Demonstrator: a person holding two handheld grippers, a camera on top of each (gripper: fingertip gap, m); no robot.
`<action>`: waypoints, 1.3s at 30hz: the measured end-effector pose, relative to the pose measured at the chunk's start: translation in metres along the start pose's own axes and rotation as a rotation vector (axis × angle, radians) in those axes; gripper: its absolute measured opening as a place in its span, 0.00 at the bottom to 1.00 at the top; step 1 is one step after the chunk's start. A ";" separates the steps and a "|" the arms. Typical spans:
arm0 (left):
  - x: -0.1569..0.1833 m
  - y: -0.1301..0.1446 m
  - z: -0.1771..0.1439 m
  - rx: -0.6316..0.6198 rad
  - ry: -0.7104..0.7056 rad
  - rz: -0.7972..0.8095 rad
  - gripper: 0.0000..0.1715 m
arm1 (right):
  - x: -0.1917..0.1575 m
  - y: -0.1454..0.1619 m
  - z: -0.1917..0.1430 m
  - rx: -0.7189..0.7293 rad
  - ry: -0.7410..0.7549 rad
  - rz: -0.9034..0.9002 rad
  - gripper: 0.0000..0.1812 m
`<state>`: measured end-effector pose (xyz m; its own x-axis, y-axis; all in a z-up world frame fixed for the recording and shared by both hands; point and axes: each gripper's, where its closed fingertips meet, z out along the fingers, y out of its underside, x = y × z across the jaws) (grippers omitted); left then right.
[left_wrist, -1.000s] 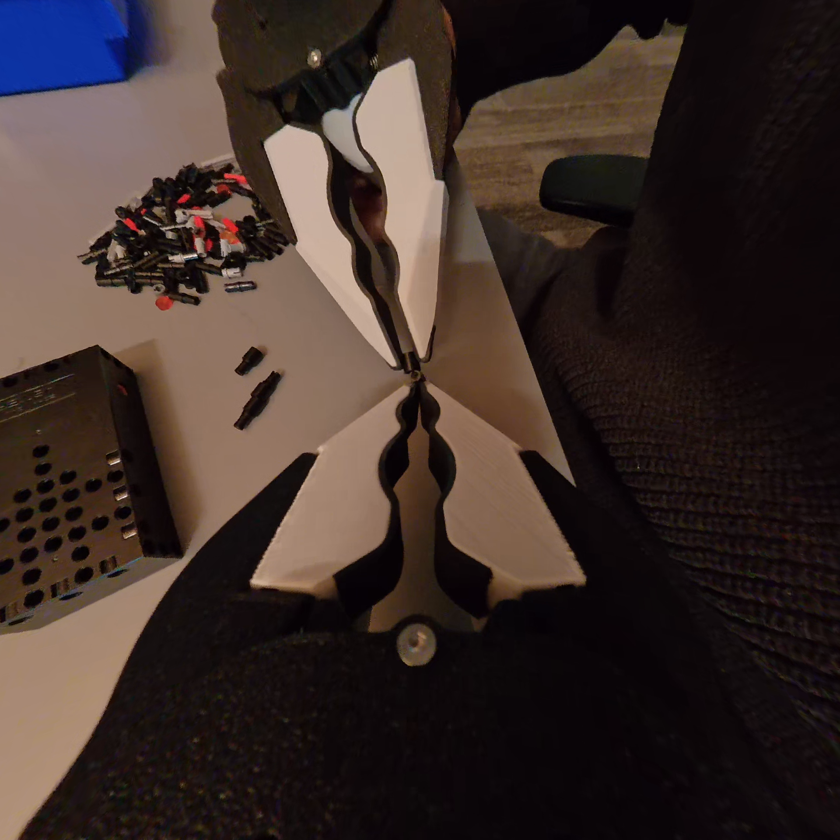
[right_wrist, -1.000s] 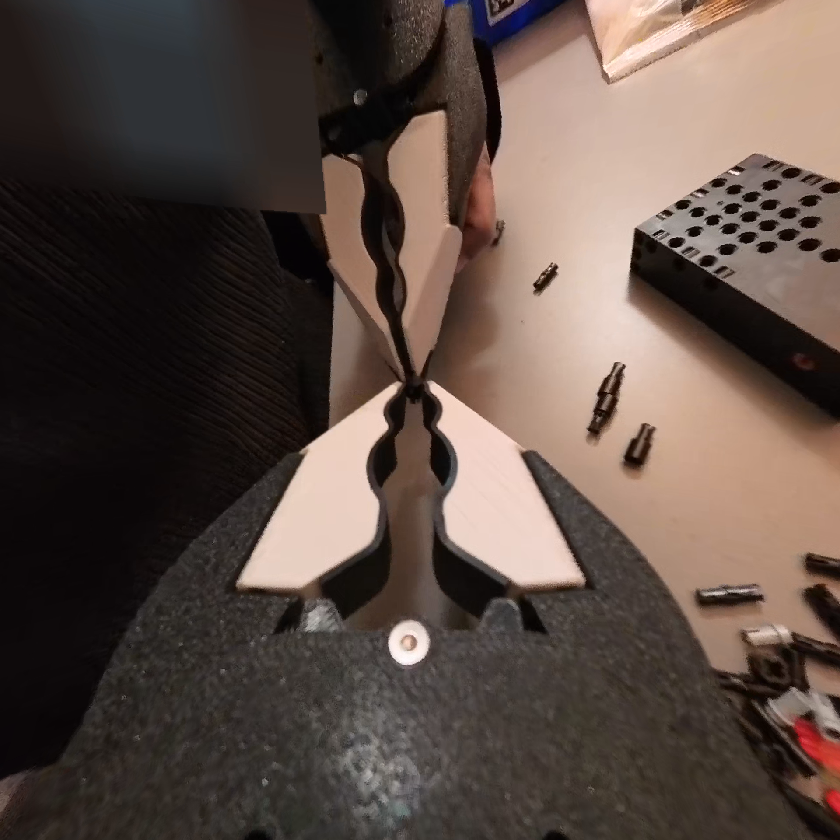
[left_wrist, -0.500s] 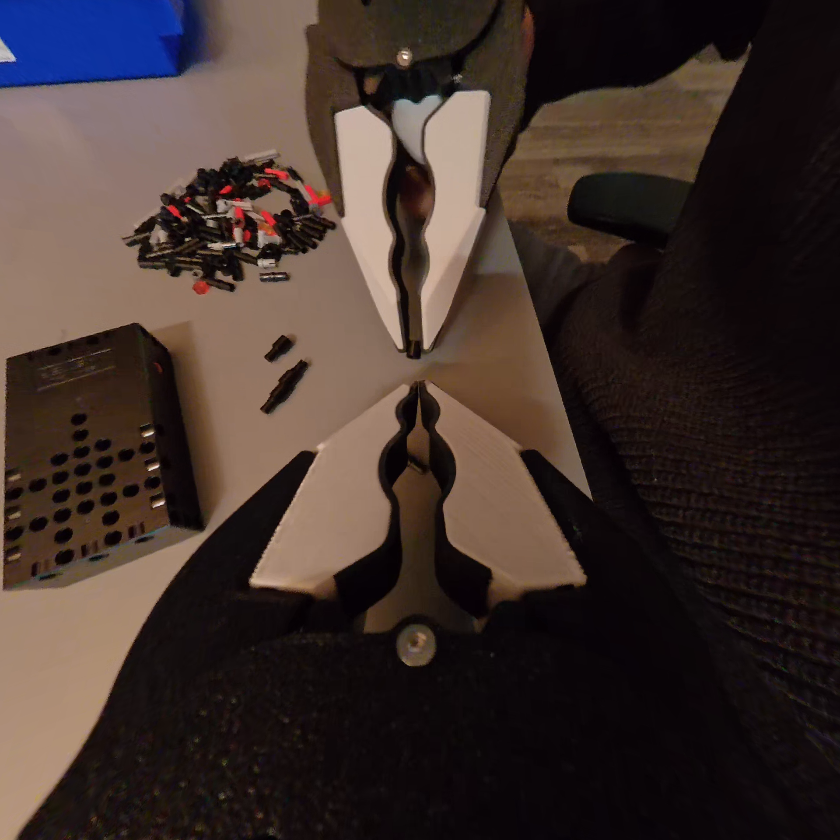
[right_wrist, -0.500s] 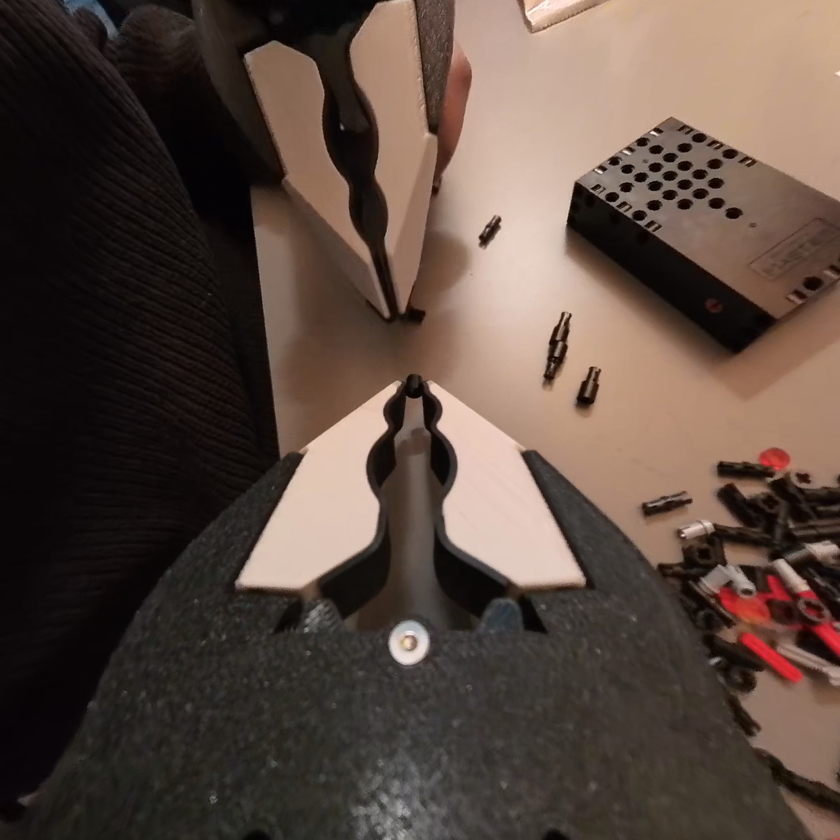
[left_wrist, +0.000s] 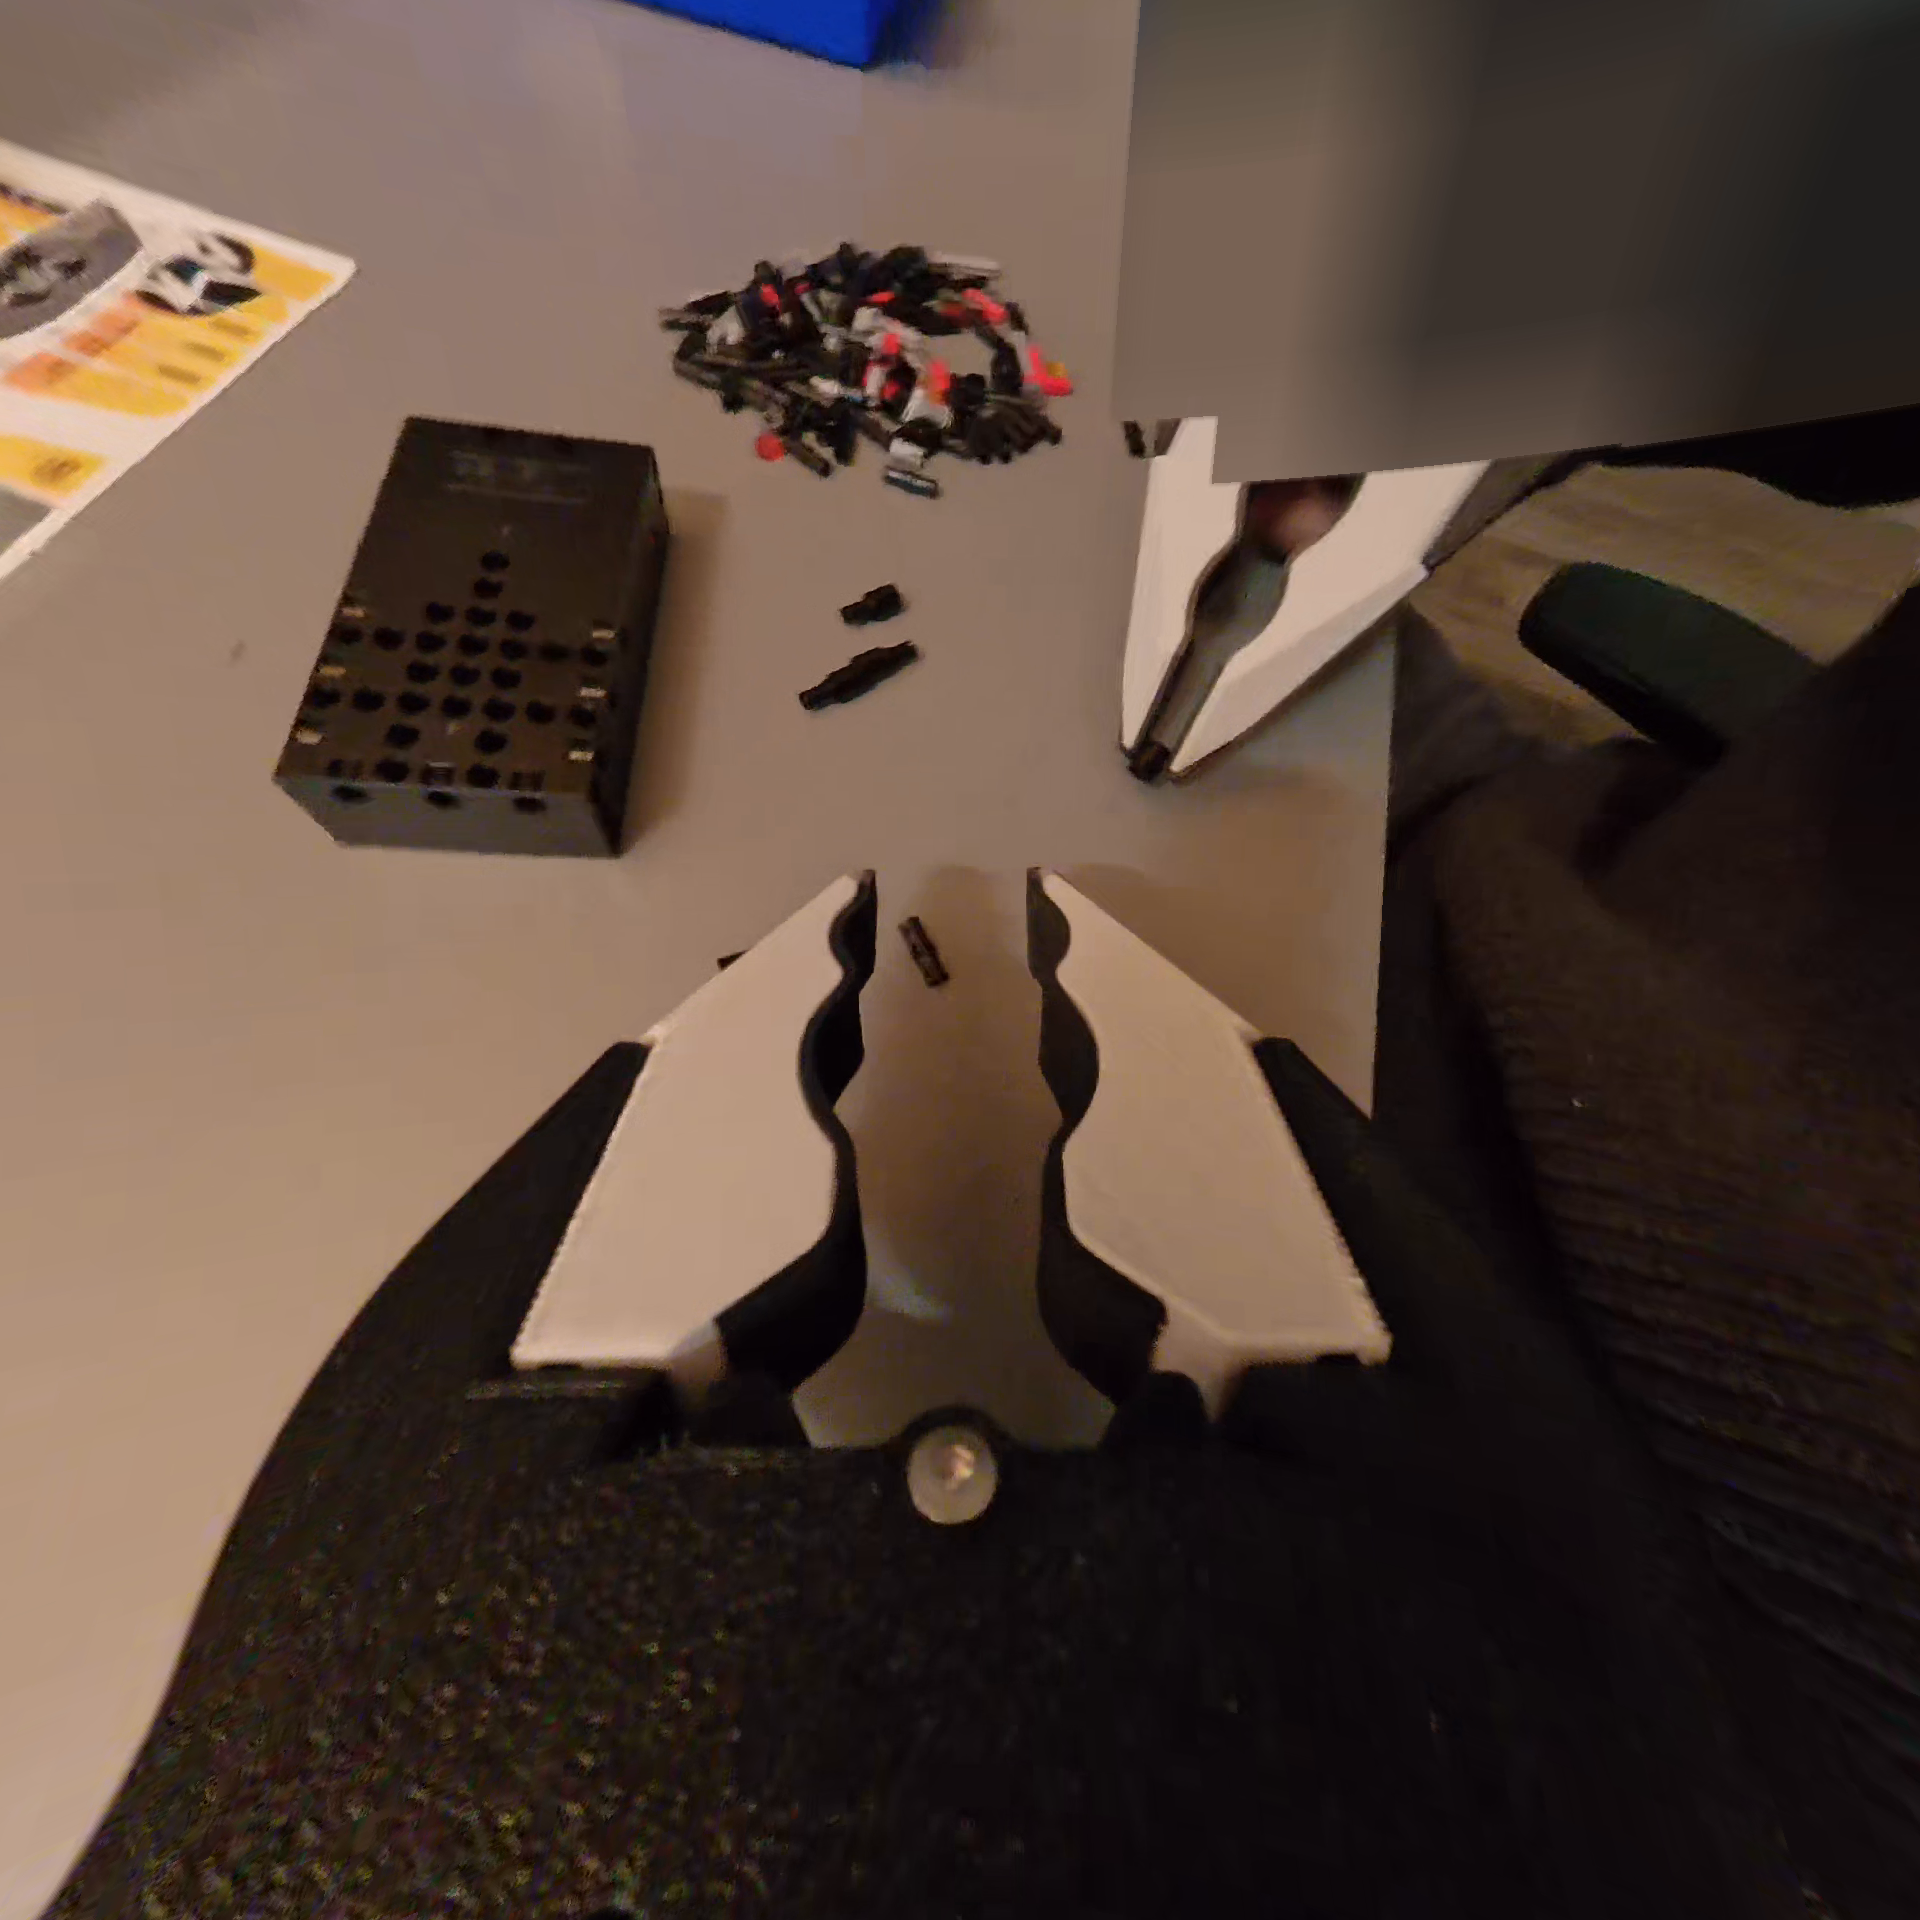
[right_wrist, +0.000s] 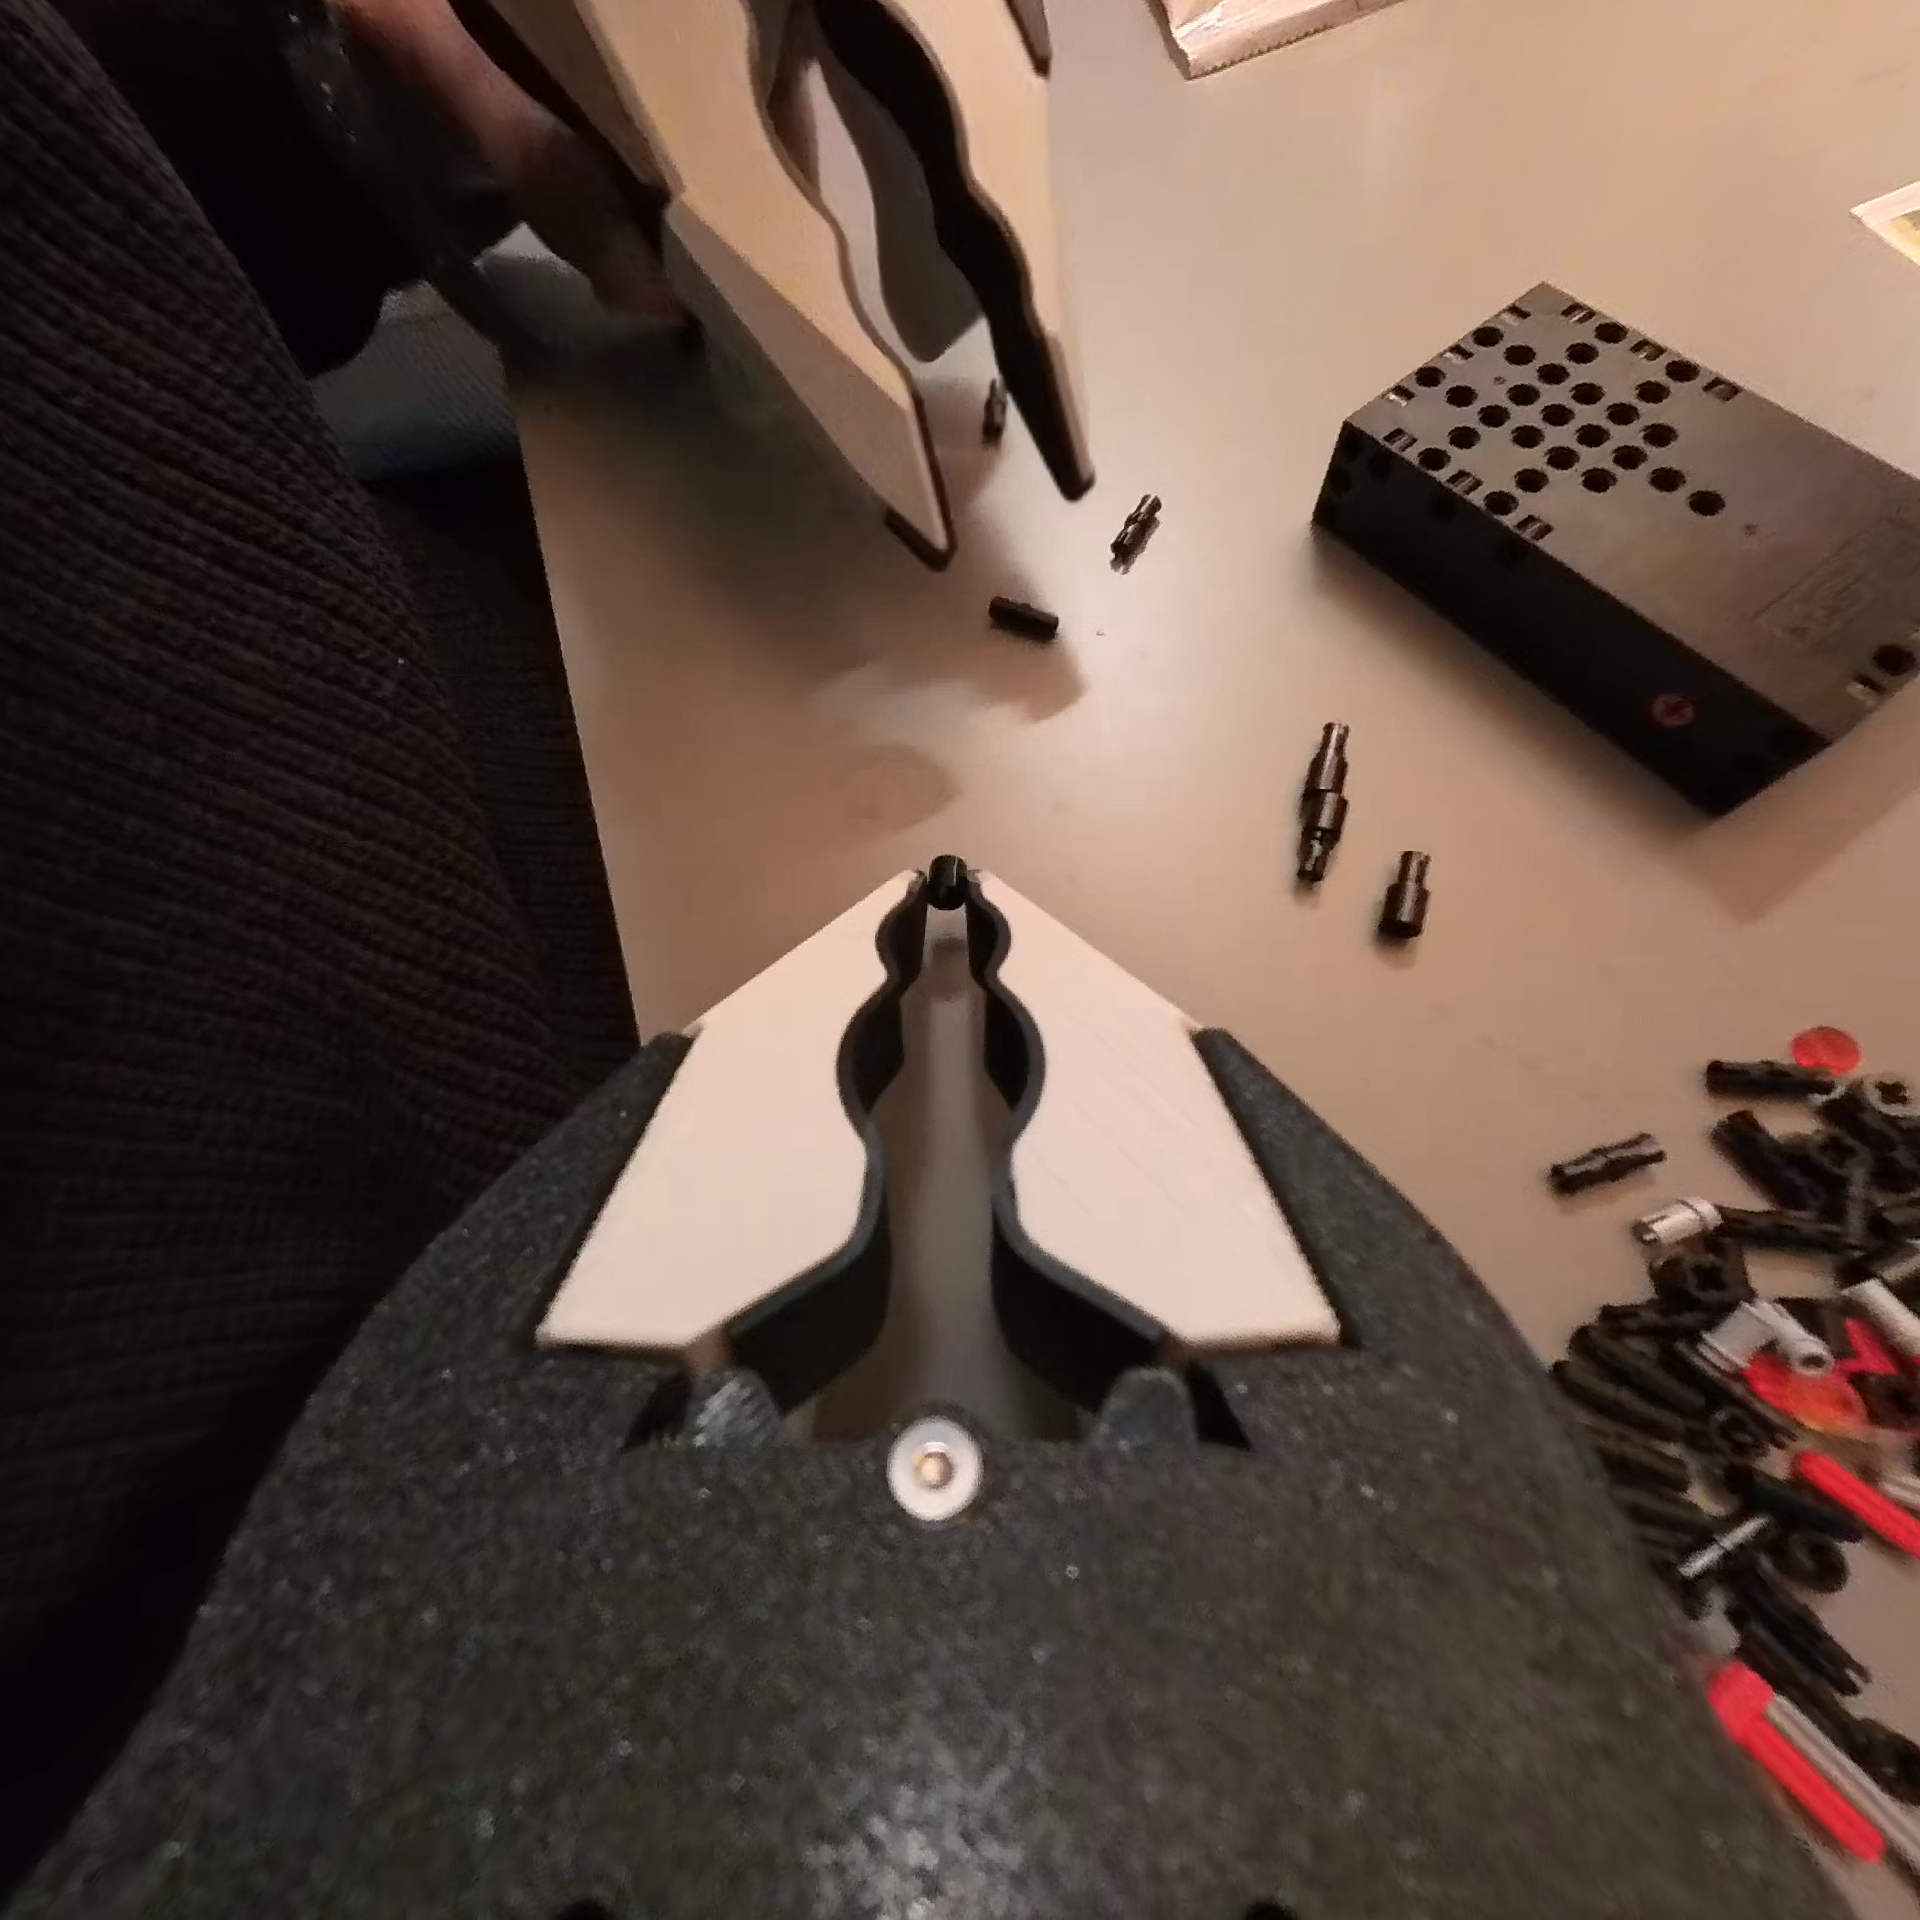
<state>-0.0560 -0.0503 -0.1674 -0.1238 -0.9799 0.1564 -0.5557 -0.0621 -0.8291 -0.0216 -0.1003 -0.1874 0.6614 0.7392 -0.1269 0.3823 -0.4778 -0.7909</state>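
White fingers, left: we see our left gripper (left_wrist: 951, 883) with its wavy-edged fingers spread wide apart, holding nothing.
Loose pin: a short black pin (left_wrist: 925, 951) lies on the grey table (left_wrist: 312, 1039) between those fingertips, touching neither; its long axis runs roughly along the fingers, slightly slanted.
Right tool: our right gripper (right_wrist: 945, 883) is clamped on a small black peg (right_wrist: 945, 881) at the very tips; the peg points forward, along the fingers, with only its rounded end showing.
Across the views: the right gripper also shows in the left wrist view (left_wrist: 1153, 764), tips down, just over the table near its edge.
Nearby pieces: a long stepped black connector (right_wrist: 1320, 816) and a stubby black sleeve (right_wrist: 1405, 909) lie side by side, apart from each other; another pin (right_wrist: 1135, 530) lies near the left fingertips.
Block: a matte black rectangular box (left_wrist: 478, 644) with rows of round holes on its top sits flat, well apart from both tools.
Heap: a pile of small black, red and grey parts (left_wrist: 868, 358) lies beyond the box.
Paper: a printed sheet (left_wrist: 114, 322) with yellow panels lies at the far left.
Cloth: ribbed dark knit fabric (right_wrist: 229, 727) fills the side by the table edge.
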 end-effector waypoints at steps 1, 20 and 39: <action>-0.001 0.001 0.003 -0.016 -0.006 -0.025 0.16 | 0.000 0.000 0.000 0.004 0.000 -0.001 0.04; -0.025 0.028 0.007 -0.185 -0.264 0.015 0.02 | 0.001 -0.004 -0.003 0.036 0.038 -0.031 0.04; 0.056 -0.014 0.010 0.082 0.114 0.285 0.02 | -0.026 -0.033 -0.009 0.200 -0.214 0.054 0.04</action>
<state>-0.0466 -0.1060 -0.1524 -0.3593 -0.9326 -0.0334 -0.4177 0.1927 -0.8879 -0.0456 -0.1085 -0.1527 0.5183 0.8085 -0.2786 0.2013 -0.4320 -0.8791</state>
